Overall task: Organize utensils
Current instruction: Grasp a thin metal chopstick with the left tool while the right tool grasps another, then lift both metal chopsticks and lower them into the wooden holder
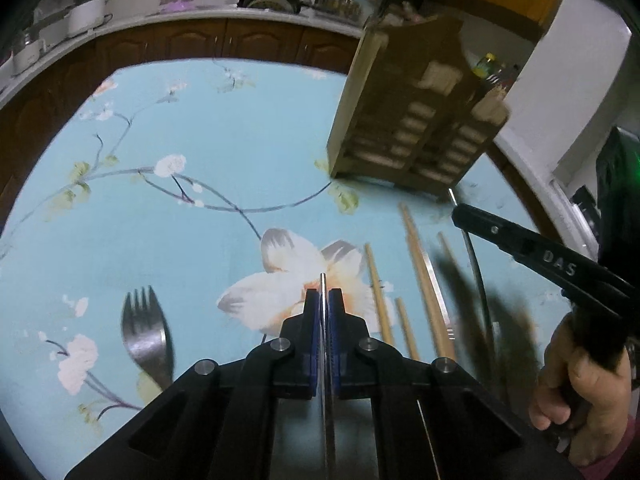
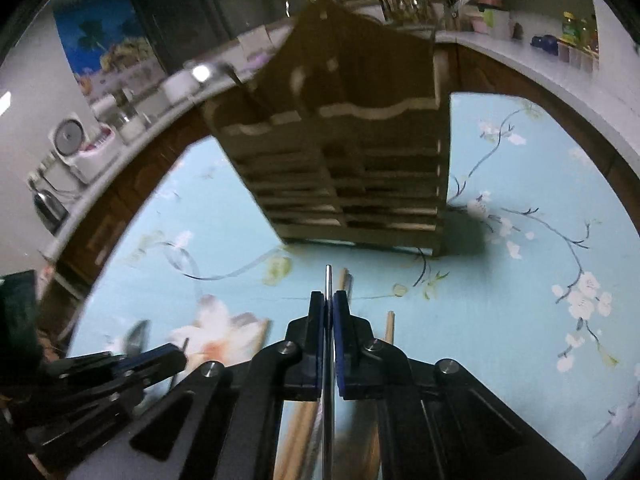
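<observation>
My left gripper (image 1: pixel 325 292) is shut on a thin metal utensil (image 1: pixel 322 280) seen edge-on, its tip poking past the blue pads. The right gripper (image 2: pixel 328 294) is shut on another thin metal utensil (image 2: pixel 328 276); the left wrist view shows that gripper (image 1: pixel 456 212) at the right, holding the long metal strip (image 1: pixel 476 260). Several wooden chopsticks (image 1: pixel 420 272) lie on the flowered blue tablecloth (image 1: pixel 240 120), and a metal fork (image 1: pixel 146 332) lies at the left. A slatted wooden utensil holder (image 2: pixel 340 168) stands beyond both grippers. The left gripper (image 2: pixel 182 354) shows at the lower left of the right wrist view.
A kitchen counter (image 1: pixel 200 12) with pots and a pan curves behind the table, above dark wooden cabinet doors. A hand (image 1: pixel 576 384) holds the right gripper's handle. Loose chopsticks (image 2: pixel 388 326) lie beside the right gripper's fingers.
</observation>
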Demonstrator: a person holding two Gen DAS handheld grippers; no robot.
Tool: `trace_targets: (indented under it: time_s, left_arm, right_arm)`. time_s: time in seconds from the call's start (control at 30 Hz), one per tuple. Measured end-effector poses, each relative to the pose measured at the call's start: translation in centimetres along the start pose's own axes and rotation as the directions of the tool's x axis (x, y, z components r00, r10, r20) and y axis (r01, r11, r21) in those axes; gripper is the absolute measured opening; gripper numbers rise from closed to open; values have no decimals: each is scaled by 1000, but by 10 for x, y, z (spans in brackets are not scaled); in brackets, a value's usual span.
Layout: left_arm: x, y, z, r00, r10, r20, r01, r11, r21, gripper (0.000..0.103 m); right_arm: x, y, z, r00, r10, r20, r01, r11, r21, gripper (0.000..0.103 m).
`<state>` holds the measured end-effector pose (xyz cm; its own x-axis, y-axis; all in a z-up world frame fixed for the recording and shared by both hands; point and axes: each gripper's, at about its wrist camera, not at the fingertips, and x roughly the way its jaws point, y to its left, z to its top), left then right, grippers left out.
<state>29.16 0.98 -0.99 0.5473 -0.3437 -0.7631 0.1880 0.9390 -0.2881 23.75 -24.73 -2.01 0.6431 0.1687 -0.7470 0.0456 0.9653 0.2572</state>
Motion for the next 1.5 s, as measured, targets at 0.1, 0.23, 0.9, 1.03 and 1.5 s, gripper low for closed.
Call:
trace_targets:
  time_s: [0.1,0.23,0.9,1.03,1.5]
  left_arm:
    - [-23,-4,1,999,-24,38,23,1000,12,2]
    - [-56,-10,1,994,-56,92,53,998,29,2]
    - [-160,-17,-15,952,-125,279,100,990,102,2]
    - [-161,-19,-12,947,-125,295,99,990,102,2]
    - [-161,-18,15,918,-135,373,106,990,98,2]
  right_arm:
    - [-16,7,-1,999,26,36,-26,1000,6,4]
    - [-41,19,-1,995,49,89,-49,999,1,4]
    - [-128,32,16,959,68,275,-63,998,-28,4]
    - [-133,31,19,953,63,298,-57,998,-29,4]
    - [-132,22,45,931,35,363,-35,999,-7,4]
